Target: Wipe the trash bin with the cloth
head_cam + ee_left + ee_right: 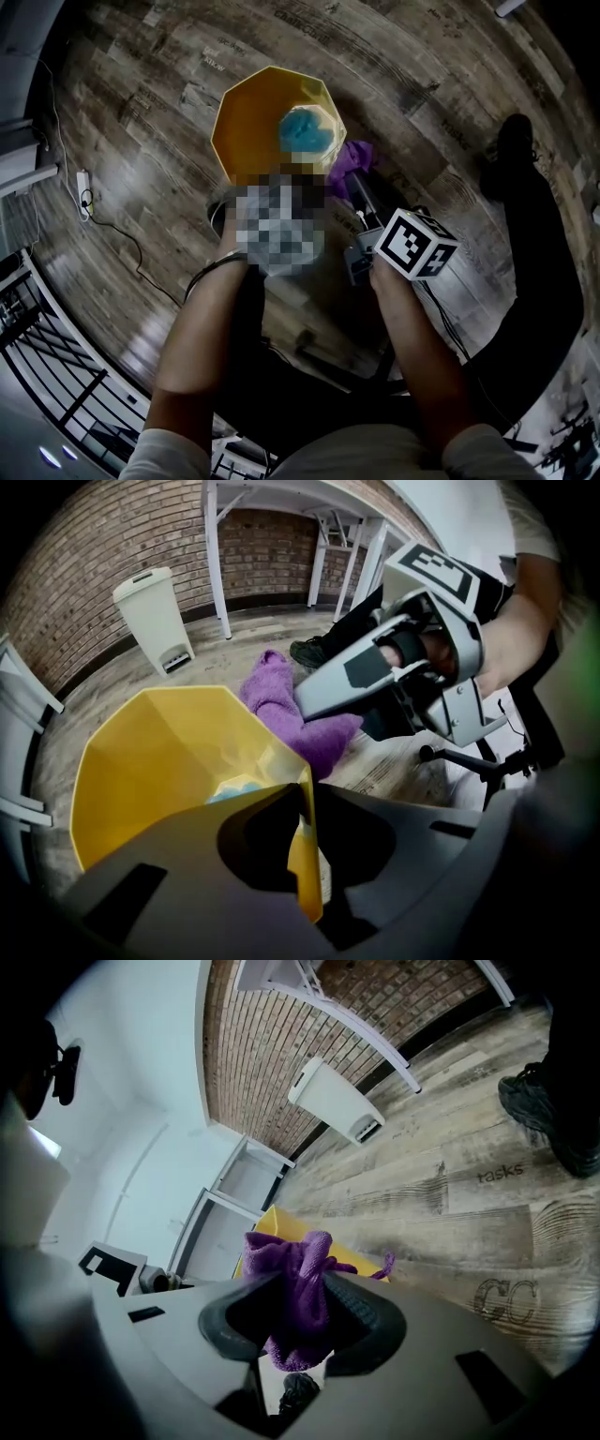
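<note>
Overhead, the yellow trash bin (253, 122) sits on the wood floor (141, 187), mouth up toward the camera, near rim blurred over. Purple cloth (352, 161) is at its right rim.

Left gripper view: left tongs (305, 855) clamped on the bin wall.

Right gripper view: right tongs (300, 1321) clamped on the cloth, bin mostly hidden.

Left tongs (302, 794) clamped on trash bin (150, 771) rim, pointing steeply down; right tongs (302, 1281) pinching cloth (286, 1251).
</note>
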`<state>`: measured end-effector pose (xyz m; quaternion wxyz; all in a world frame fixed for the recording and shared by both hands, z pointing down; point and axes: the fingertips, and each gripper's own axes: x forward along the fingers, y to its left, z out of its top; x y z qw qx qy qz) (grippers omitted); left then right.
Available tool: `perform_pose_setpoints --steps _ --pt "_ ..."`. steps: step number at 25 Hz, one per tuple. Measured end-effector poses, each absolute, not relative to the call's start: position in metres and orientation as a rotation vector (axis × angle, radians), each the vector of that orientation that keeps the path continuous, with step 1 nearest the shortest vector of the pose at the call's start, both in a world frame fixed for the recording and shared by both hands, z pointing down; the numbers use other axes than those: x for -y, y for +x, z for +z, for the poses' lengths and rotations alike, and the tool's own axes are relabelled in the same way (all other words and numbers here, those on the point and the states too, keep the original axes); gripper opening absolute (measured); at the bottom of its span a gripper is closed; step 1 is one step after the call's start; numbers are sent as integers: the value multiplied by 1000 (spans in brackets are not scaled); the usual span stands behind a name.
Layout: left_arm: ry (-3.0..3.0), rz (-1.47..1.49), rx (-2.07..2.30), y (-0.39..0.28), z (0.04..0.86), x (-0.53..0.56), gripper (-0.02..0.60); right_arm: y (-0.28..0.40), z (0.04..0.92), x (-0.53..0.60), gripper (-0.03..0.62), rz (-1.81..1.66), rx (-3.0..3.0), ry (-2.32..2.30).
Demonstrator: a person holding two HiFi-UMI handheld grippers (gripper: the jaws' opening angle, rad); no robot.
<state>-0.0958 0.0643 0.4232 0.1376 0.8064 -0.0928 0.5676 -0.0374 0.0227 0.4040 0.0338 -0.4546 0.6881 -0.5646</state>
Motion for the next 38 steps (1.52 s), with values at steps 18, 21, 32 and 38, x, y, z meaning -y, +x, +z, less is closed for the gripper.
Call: perform_pose_setpoints --steps 18,21,32,38 --pt "2353 1586 282 -85 420 -55 21 -39 556 3 130 -2008 -2297 -1459" --pt "2351 1583 295 -87 421 -56 21 -42 576 8 130 -2039 -2336 -1446" --pt "2344 1513 324 -81 419 -55 23 -43 641 15 130 -2125 -2445 -1594" --pt "2344 1460 367 -77 418 -51 23 -36 646 17 130 -2115 -2557 -1619"
